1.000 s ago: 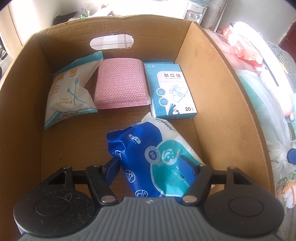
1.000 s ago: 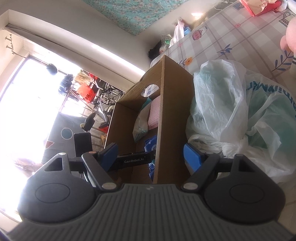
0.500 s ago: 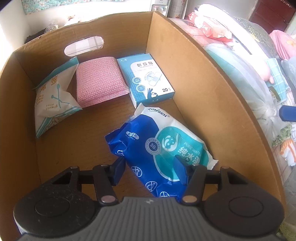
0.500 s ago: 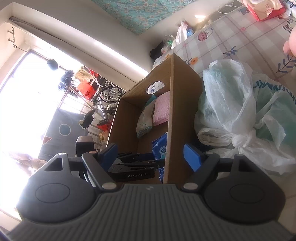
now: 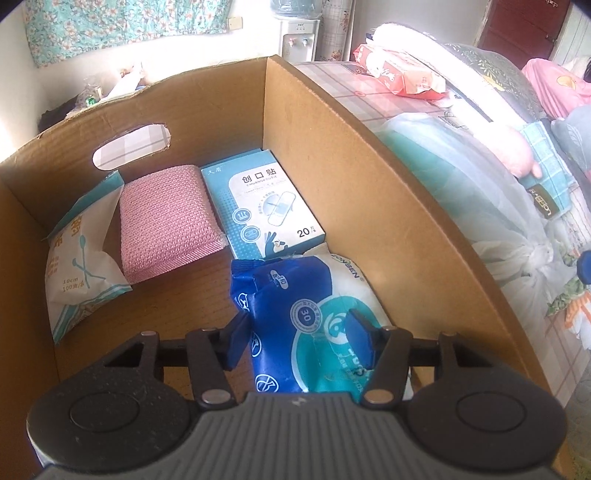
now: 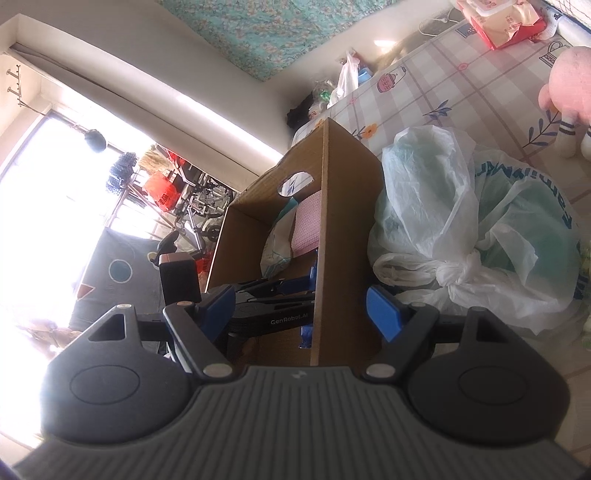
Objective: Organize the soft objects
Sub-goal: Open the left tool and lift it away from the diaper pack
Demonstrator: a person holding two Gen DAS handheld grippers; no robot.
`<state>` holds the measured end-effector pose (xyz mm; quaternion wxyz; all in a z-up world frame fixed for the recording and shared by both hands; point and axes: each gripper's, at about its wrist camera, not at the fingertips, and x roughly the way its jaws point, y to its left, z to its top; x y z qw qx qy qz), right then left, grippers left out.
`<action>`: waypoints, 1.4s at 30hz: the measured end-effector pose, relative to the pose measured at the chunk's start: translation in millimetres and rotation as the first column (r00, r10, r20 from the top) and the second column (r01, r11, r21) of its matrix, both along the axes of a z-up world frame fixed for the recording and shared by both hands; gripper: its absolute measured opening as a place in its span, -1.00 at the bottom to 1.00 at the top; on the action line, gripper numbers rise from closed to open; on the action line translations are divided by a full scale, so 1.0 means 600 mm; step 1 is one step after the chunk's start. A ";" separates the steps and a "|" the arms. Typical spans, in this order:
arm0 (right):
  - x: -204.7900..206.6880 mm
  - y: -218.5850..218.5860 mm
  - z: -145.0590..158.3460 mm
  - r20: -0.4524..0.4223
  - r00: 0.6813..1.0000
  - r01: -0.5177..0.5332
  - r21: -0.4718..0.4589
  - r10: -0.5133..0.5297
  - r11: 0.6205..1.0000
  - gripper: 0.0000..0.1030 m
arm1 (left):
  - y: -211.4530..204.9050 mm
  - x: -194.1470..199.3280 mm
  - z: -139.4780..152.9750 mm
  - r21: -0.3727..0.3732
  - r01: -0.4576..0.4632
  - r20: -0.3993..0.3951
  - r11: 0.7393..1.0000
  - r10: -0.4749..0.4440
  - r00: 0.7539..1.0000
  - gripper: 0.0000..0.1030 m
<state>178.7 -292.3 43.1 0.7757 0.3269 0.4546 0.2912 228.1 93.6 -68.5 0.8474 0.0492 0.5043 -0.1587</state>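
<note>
Fingers (image 5: 236, 338) half-hiding wipes pack (image 5: 295, 314)

Beyond the box I see a water dispenser (image 5: 297, 35) against the far wall, floral fabric (image 5: 110, 26) hanging beside it, and a bicycle (image 6: 201, 206) outside the bright window (image 6: 55, 206).

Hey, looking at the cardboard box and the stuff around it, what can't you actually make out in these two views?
- Wipes pack, left wrist view: its near end is hidden behind the left tool.
- Swab bag, left wrist view: small print too small to read.
- Box floor, right wrist view: its near wall hides most of the contents.
- Tied plastic bags, right wrist view: contents only a green blur through the film.
- Window area, right wrist view: washed out by glare.
</note>
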 end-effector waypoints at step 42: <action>-0.118 -0.173 -0.025 0.170 0.949 0.285 -0.100 -0.266 0.953 0.60 | -0.126 -0.140 0.249 -0.071 -0.080 0.341 0.994 0.099 0.935 0.62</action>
